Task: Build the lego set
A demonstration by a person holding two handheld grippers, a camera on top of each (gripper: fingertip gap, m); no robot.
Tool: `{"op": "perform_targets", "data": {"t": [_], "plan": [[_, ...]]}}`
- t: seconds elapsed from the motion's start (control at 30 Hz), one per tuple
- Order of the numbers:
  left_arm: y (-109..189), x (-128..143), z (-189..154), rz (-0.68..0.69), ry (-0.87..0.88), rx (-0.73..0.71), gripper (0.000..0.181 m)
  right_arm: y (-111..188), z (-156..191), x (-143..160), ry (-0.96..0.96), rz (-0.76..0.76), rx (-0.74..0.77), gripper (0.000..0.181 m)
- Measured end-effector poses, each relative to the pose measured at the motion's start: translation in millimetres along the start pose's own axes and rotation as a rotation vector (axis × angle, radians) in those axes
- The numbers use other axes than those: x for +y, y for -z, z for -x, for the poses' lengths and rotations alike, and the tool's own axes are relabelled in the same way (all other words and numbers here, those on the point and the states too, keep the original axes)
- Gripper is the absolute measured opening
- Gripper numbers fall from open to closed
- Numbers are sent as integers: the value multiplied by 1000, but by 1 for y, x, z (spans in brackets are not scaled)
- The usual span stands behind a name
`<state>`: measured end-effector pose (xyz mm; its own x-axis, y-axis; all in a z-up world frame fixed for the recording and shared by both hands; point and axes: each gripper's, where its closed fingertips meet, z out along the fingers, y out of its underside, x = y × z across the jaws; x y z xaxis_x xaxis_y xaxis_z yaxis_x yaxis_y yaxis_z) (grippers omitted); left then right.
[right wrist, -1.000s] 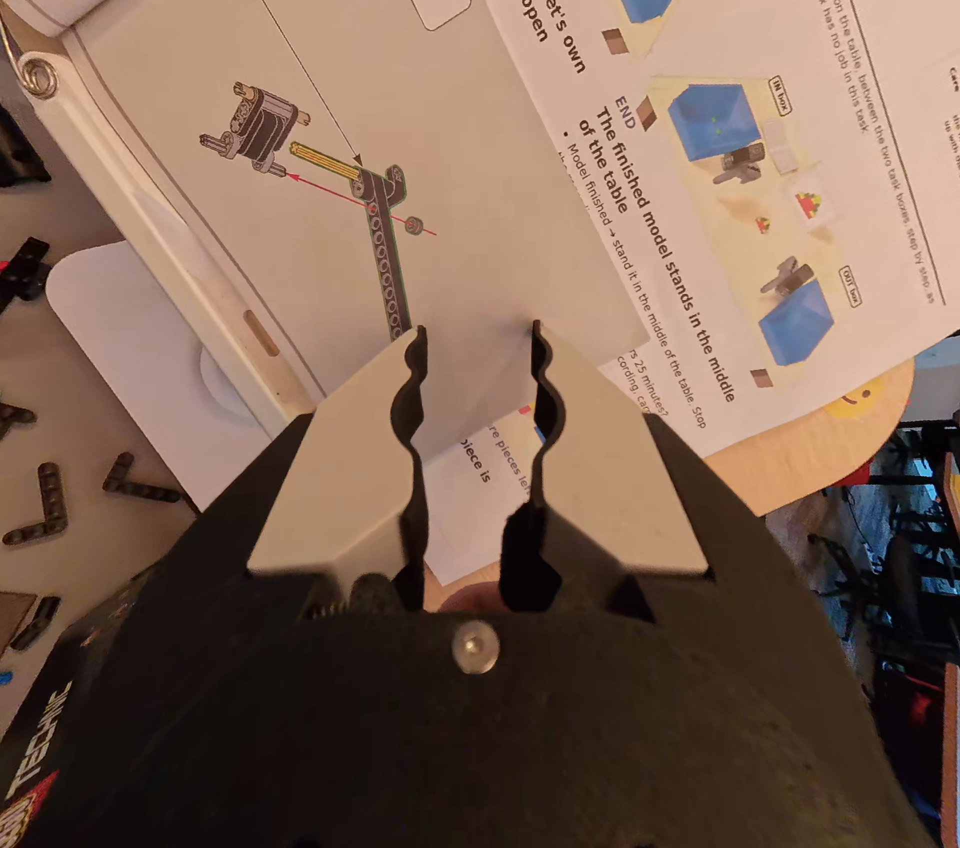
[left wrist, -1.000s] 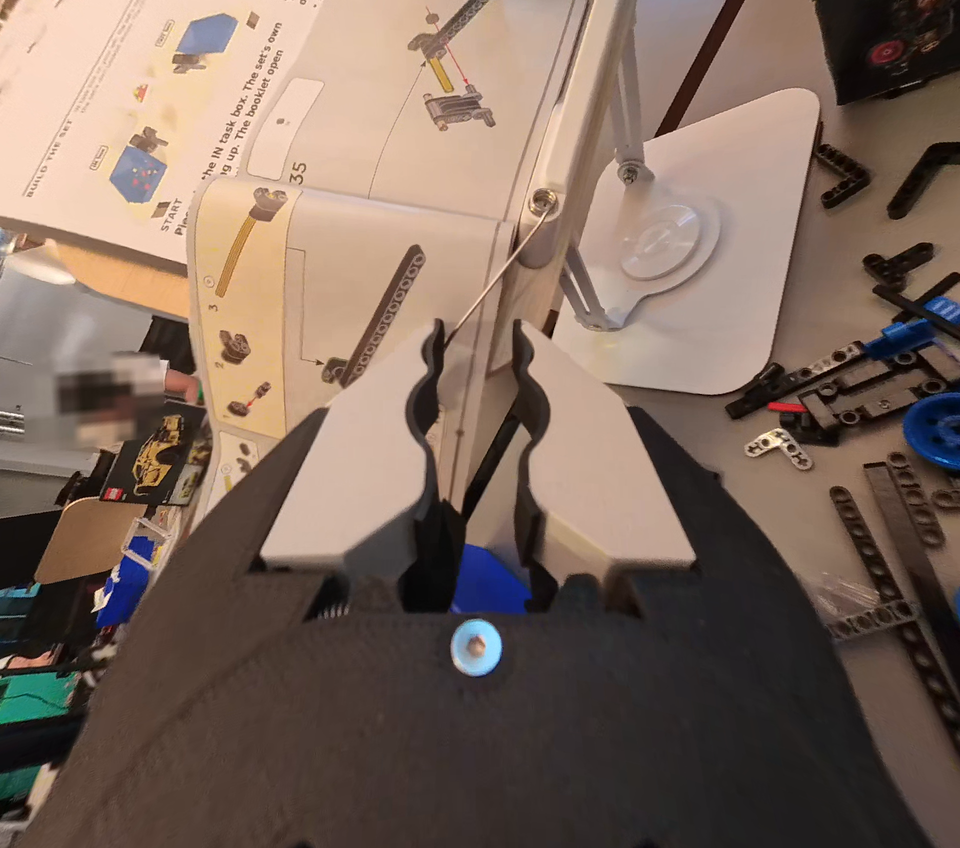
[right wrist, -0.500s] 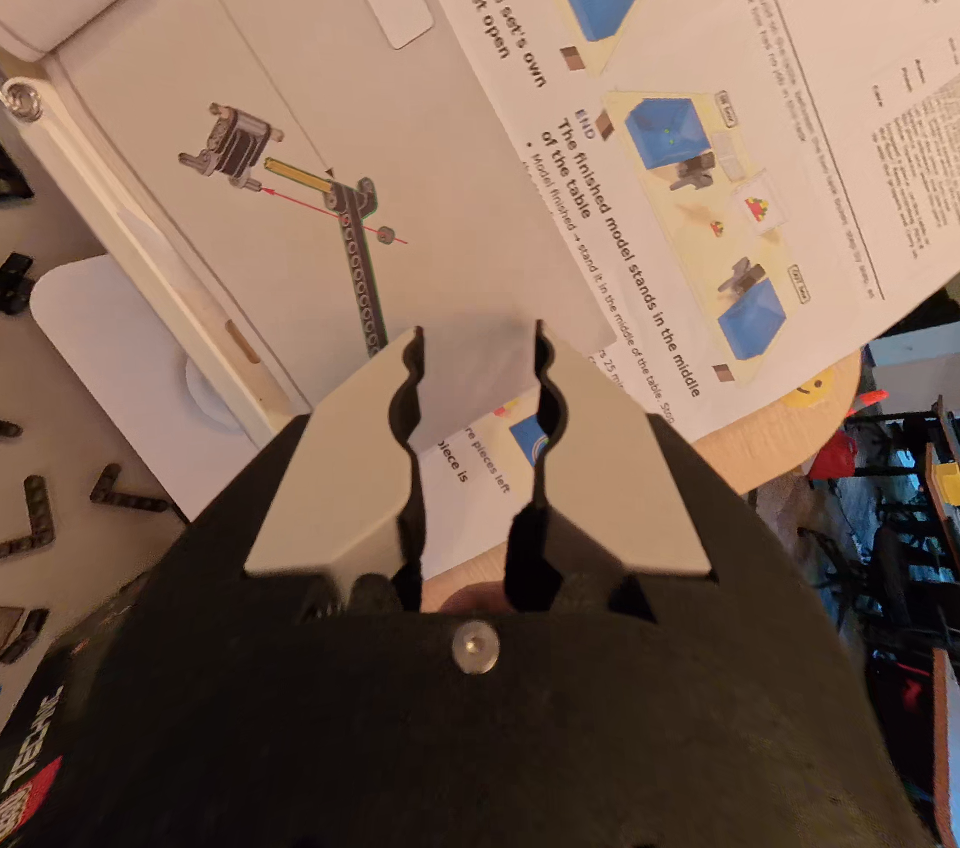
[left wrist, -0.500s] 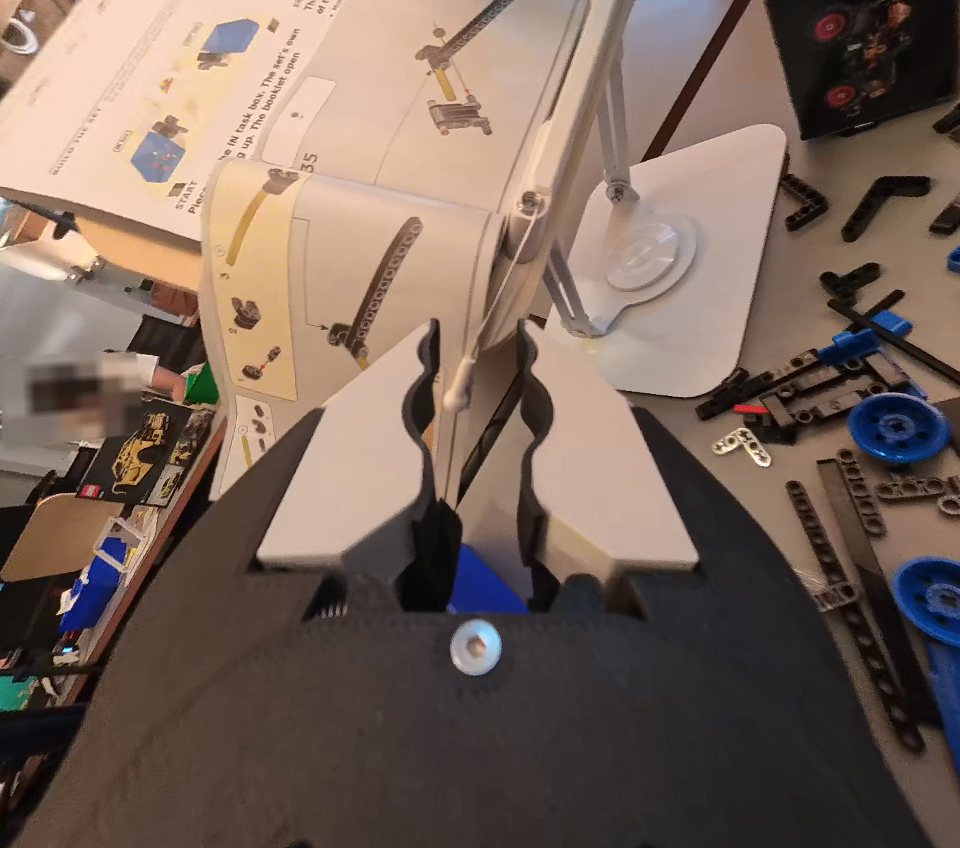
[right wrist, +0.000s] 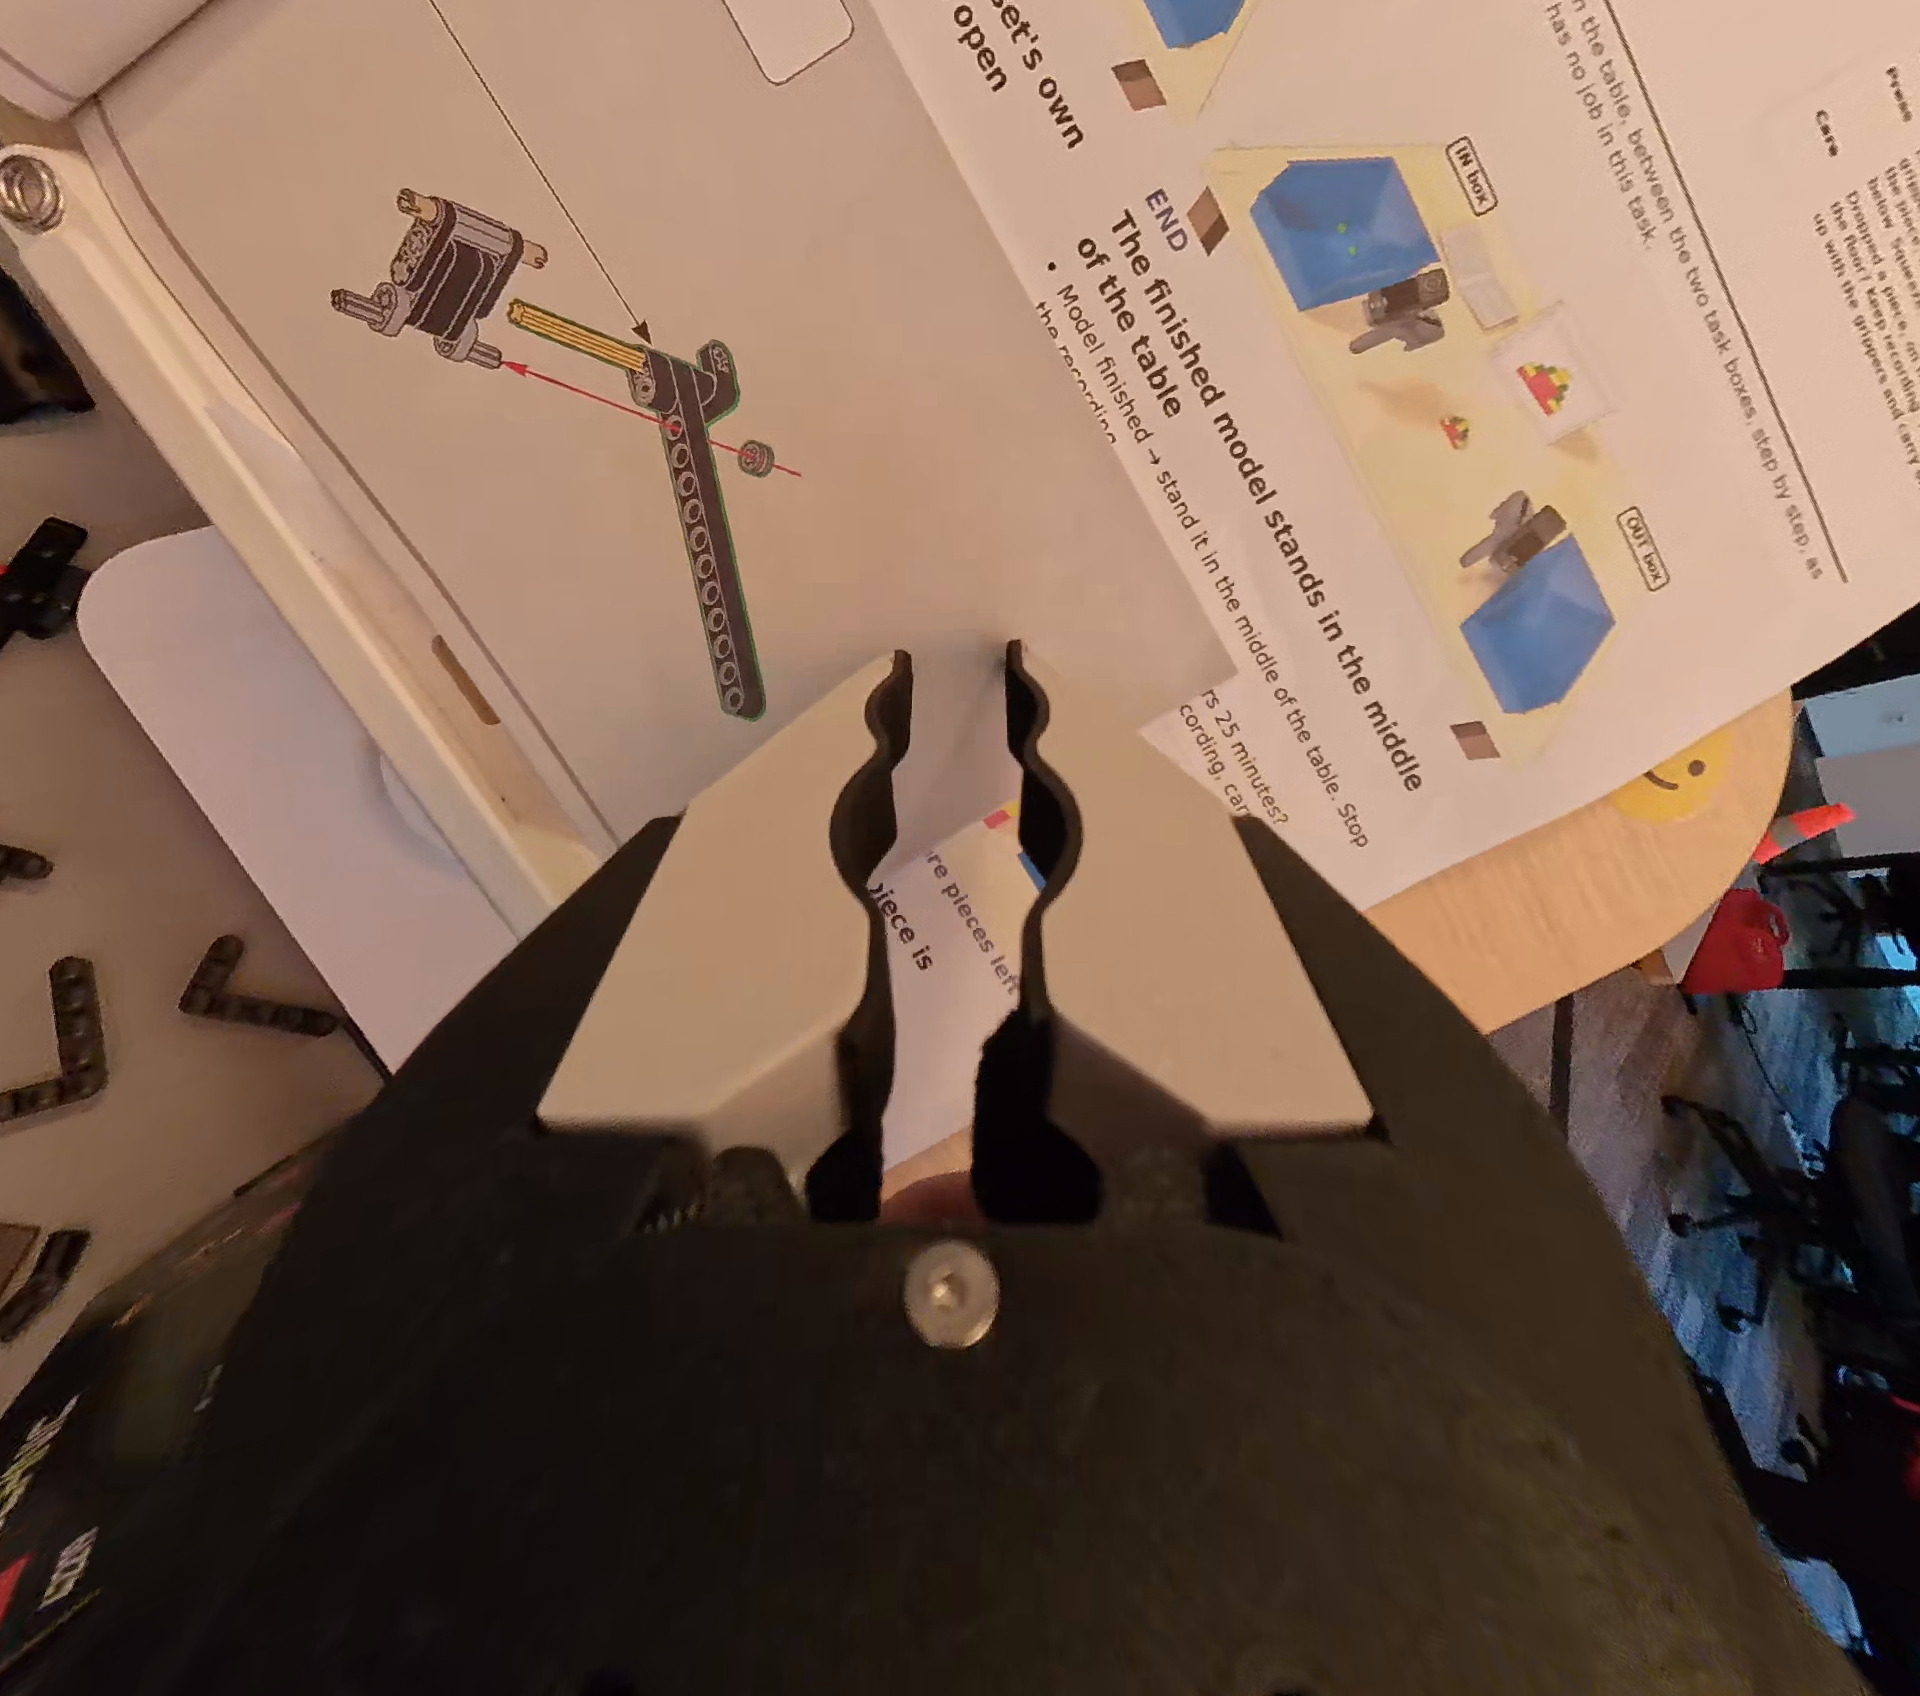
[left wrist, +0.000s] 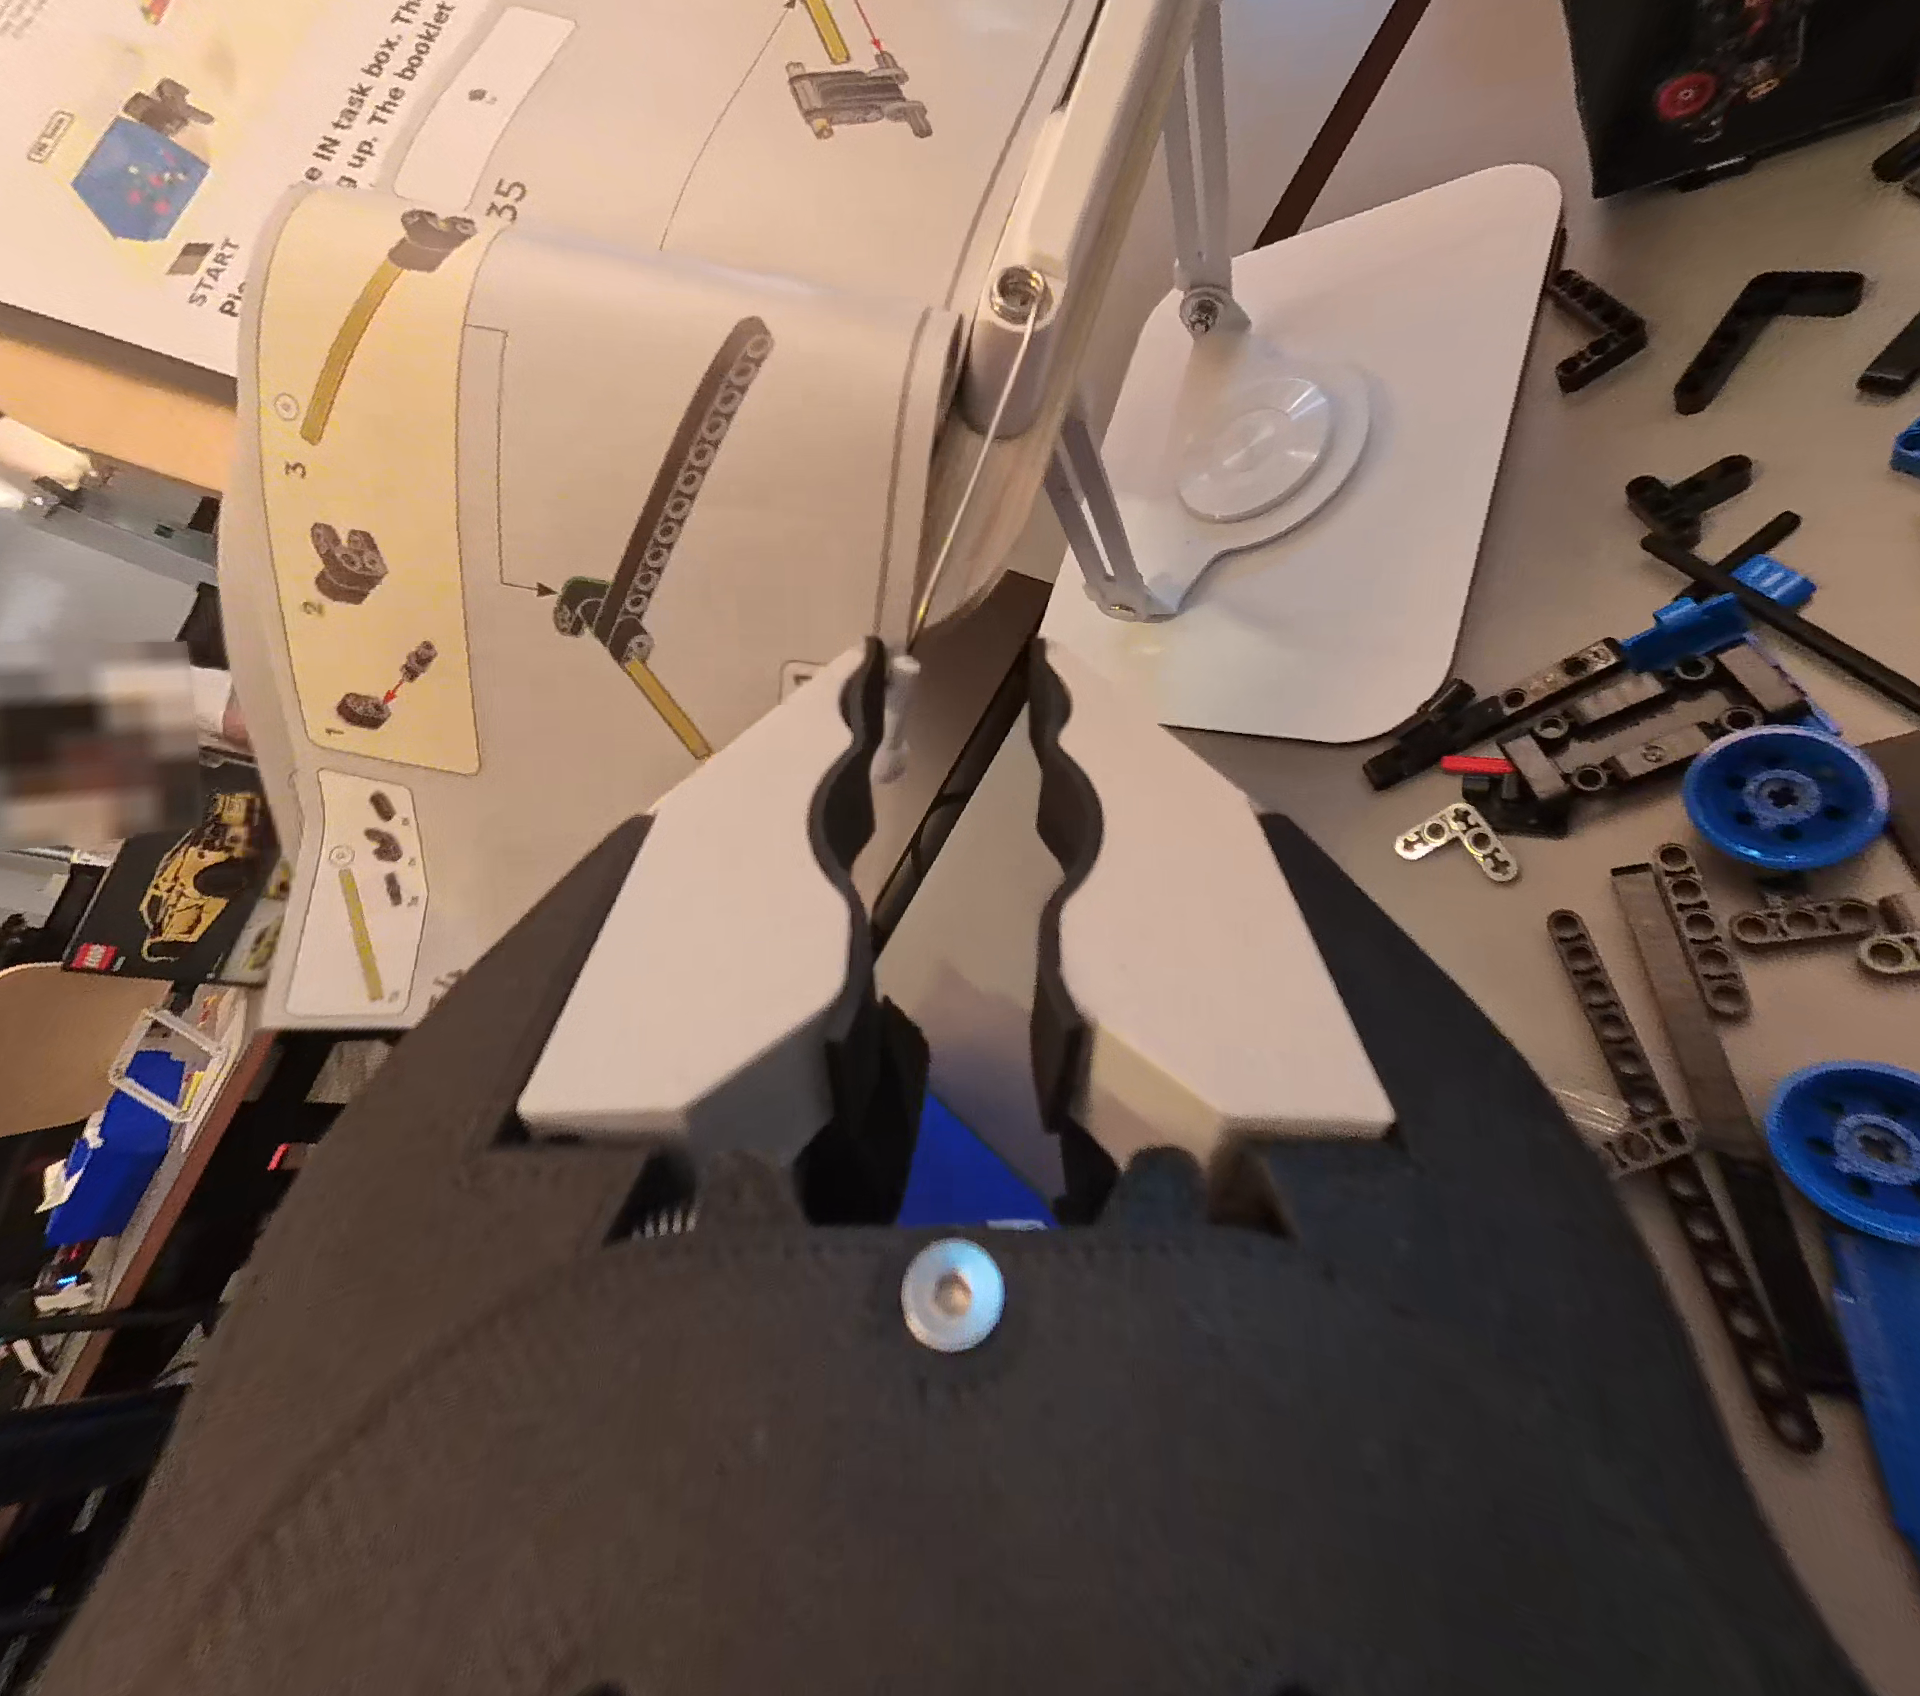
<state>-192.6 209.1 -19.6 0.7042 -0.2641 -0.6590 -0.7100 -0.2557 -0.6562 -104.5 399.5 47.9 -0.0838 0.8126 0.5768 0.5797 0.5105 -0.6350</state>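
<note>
Right wrist view: printed instruction booklet [right wrist: 644, 212] overlaps text-covered task sheet [right wrist: 1455, 88].

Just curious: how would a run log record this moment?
left hand-held gripper: open, at stand's wire page clip | right hand-held gripper: open over booklet page
</note>
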Motion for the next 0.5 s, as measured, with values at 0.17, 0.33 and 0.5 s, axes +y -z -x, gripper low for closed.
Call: {"op": "perform_targets", "data": {"t": [0.17, 0.33, 0.5], "plan": [[2, 0, -2, -3, 0, 5, 25, -1, 2, 0, 19, 13, -15, 0], [5, -3, -1, -41, 19, -8, 25, 5, -6, -4, 10, -8, 27, 27], [4, -2, -4, -44, 33, 18, 27, 3, -12, -1, -30, -5, 26, 55]]}}
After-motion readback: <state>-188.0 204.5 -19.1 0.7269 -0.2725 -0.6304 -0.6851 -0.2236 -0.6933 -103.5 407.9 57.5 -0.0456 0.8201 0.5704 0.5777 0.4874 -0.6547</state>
